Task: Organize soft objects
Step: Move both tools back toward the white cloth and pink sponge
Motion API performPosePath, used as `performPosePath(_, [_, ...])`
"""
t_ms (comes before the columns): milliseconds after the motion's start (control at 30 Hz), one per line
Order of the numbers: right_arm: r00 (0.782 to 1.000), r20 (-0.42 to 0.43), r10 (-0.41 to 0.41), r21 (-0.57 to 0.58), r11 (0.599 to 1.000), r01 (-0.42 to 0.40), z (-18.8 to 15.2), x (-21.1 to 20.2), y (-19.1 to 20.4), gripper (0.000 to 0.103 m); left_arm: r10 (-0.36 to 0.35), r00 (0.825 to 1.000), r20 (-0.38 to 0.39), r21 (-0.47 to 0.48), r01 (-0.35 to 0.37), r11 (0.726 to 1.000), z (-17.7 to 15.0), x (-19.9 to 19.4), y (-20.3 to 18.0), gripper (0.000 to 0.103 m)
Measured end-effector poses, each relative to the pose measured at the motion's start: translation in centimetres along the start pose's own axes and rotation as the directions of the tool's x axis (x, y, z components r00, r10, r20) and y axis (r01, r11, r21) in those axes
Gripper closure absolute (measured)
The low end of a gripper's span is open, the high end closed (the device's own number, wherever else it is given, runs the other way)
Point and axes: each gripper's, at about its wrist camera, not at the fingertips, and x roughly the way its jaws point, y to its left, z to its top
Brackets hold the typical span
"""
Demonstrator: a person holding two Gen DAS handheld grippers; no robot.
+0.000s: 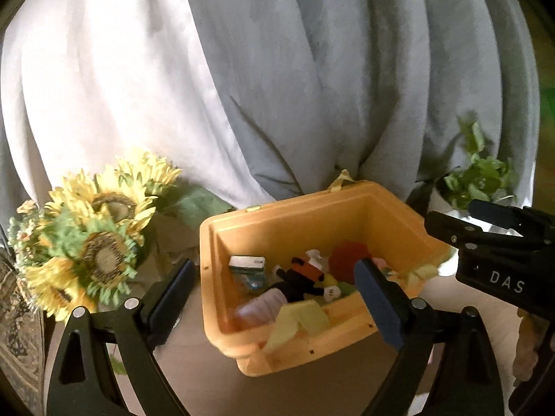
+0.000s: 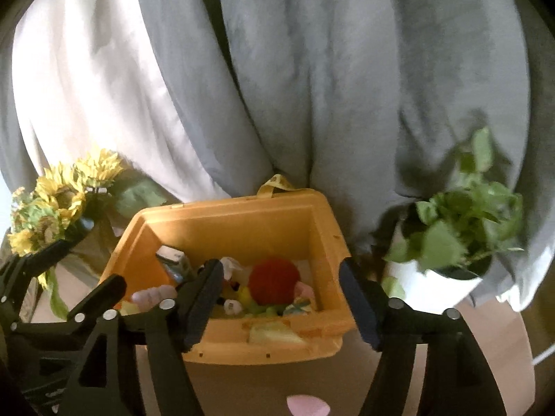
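Left gripper level, jaws spread wide, nothing between the fingers. Right gripper alongside, just to its right, jaws equally wide, empty.

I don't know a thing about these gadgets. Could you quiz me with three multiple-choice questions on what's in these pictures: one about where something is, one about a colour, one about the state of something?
1. Where are the sunflowers?
A. left of the bin
B. inside the bin
C. right of the bin

2. What colour is the bin?
A. blue
B. yellow-orange
C. white

3. How do the left gripper and the right gripper stand?
A. both open and empty
B. both shut on toys
C. one shut on the red ball

Answers:
1. A: both views show the flowers off the bin's left side, with the potted plant on its right.
2. B: its walls and rim are yellow-orange in both views.
3. A: each pair of fingers is spread wide with nothing between; the red ball lies in the bin.
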Motion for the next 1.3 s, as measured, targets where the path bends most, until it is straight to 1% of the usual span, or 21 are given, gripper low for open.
performPosePath(100, [1.000,0.017,-0.010,0.013,1.000,0.010,-0.7,-2.1,0.1,0.032,-0.003,1.000,0.015,-0.001,0.003,1.000,-0.4,-2.1,-0.2,0.009])
performPosePath(167, [1.000,0.027,-0.014,0.019,1.000,0.014,-1.2,-3.5,0.2,0.030,-0.002,1.000,0.029,-0.001,0.002,1.000,-0.6,-3.3,-0.3,0.009])
performPosePath(200, [0.999,0.031,-0.016,0.025,1.000,0.015,-1.4,-4.1,0.2,0.028,0.008,0.999,0.038,0.001,-0.008,1.000,-0.7,-4.1,-0.3,0.009])
performPosePath(300, [0.998,0.045,-0.033,0.036,0.999,0.031,-2.2,-5.7,0.2,0.027,0.036,0.997,0.065,0.007,-0.036,0.999,-1.2,-6.0,-0.5,0.006])
performPosePath(433, [0.998,0.059,-0.038,0.050,0.998,0.035,-3.3,-7.7,-0.3,0.027,0.042,0.995,0.092,0.016,-0.044,0.999,-1.9,-8.3,-1.2,0.006])
performPosePath(567, [0.997,0.066,-0.029,0.048,0.999,0.026,-4.3,-9.1,-1.2,0.027,0.043,0.995,0.090,0.006,-0.044,0.999,-2.8,-9.9,-2.5,0.005])
performPosePath(667, [0.997,0.070,-0.014,0.039,0.999,0.012,-4.9,-9.9,-2.2,0.027,0.057,0.995,0.083,-0.029,-0.055,0.998,-3.7,-11.0,-4.1,0.005])
performPosePath(800, [0.997,0.064,0.030,-0.011,0.999,-0.030,-5.4,-10.6,-3.7,0.027,0.098,0.993,0.066,-0.099,-0.091,0.991,-4.6,-12.2,-6.3,0.005])
performPosePath(867, [0.996,0.061,0.060,-0.041,0.998,-0.057,-5.6,-10.8,-4.6,0.027,0.113,0.992,0.056,-0.119,-0.106,0.987,-5.1,-12.7,-7.3,0.005])
performPosePath(933, [0.994,0.059,0.087,-0.060,0.995,-0.083,-5.8,-10.9,-5.3,0.027,0.152,0.987,0.046,-0.147,-0.144,0.979,-5.6,-13.3,-8.4,0.005])
performPosePath(1033, [0.988,0.057,0.143,-0.095,0.986,-0.137,-6.0,-11.0,-6.6,0.027,0.186,0.982,0.026,-0.200,-0.177,0.964,-6.3,-14.1,-10.3,0.005])
performPosePath(1167, [0.974,0.044,0.222,-0.128,0.968,-0.215,-6.1,-10.7,-8.1,0.028,0.231,0.973,0.010,-0.253,-0.221,0.942,-7.3,-14.8,-12.6,0.005])
performPosePath(1300, [0.961,0.031,0.276,-0.162,0.950,-0.268,-6.3,-10.3,-9.2,0.027,0.274,0.962,0.000,-0.280,-0.263,0.923,-8.2,-15.1,-14.5,0.005])
